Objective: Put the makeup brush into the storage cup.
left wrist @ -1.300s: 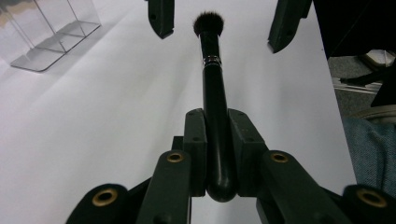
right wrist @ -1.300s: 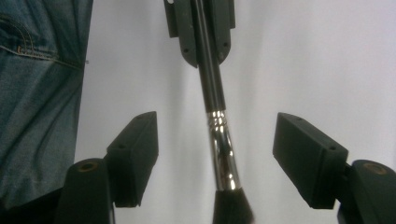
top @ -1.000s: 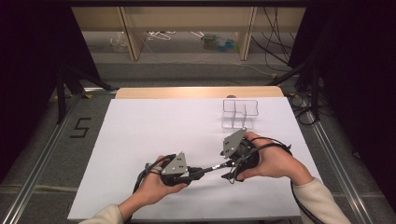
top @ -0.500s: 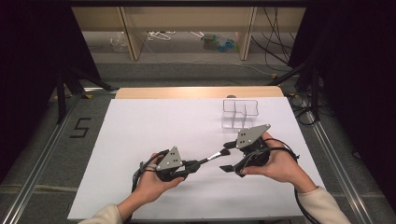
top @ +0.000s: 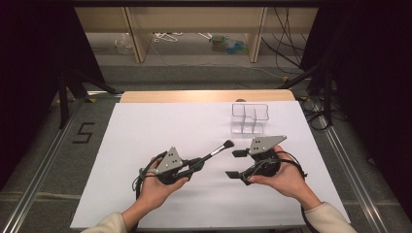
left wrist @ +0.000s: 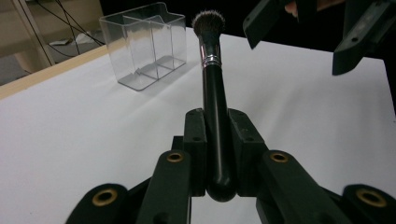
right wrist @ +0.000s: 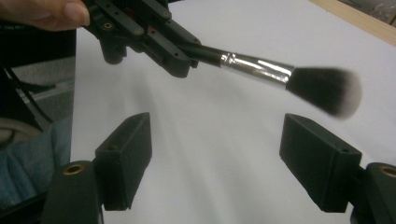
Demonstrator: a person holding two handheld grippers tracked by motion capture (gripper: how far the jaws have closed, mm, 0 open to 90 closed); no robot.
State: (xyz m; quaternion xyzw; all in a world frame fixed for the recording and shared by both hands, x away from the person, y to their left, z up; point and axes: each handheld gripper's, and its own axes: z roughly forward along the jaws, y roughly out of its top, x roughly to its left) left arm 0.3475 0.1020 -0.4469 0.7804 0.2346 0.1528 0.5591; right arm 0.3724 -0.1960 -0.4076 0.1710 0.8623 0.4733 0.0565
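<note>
1. Two grippers are held above a white worktop, one in each hand of a person at the near edge.
2. The left gripper is seen with its fingers closed on the black handle of a makeup brush; the handle's butt end is seated between them in the left gripper view.
3. The brush is held clear of the worktop, slanting up and away to the right in the high view, with its dark bristle head near the right gripper.
4. The right gripper is seen with its fingers spread wide apart and nothing between them; in the right gripper view the brush head hangs just above and beyond the gap, untouched.
5. A clear plastic organiser with inner dividers is noted standing upright on the far right part of the worktop, apart from both grippers.
6. The organiser's compartments appear unoccupied in the left gripper view.
</note>
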